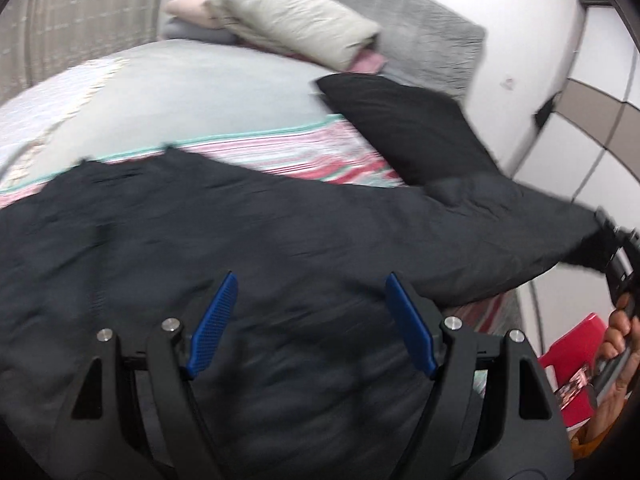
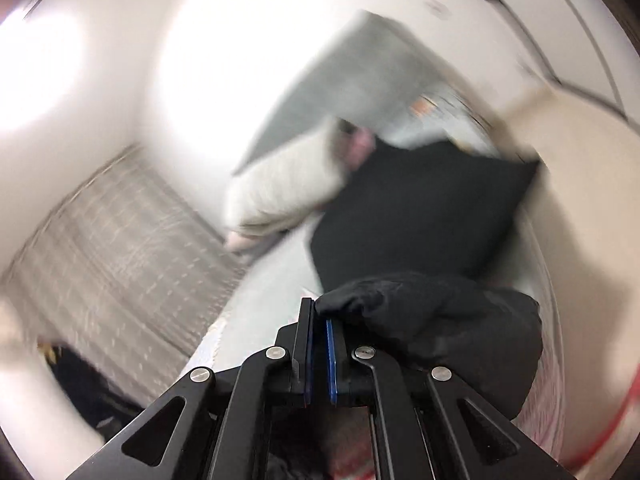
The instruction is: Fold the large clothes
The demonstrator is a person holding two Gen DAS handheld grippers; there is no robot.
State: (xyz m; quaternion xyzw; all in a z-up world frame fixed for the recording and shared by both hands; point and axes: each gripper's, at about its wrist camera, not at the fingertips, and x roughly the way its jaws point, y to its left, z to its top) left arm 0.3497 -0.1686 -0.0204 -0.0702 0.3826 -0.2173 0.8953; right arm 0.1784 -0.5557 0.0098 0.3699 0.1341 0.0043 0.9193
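bed (image 1: 160, 92) bears dark garment (image 1: 240, 220) beneath left gripper (image 1: 310, 292); right gripper (image 2: 319, 312) pinches its edge.

No text, label, brand, number or sign can be read in either view. Motion blur smears most surfaces, and nothing lettered shows ahead of either gripper or to its sides.

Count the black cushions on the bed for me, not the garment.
1. The black cushion lies at the bed's right edge, just beyond the dark garment and below the folded cream quilt. The garment or bedding may hide others.
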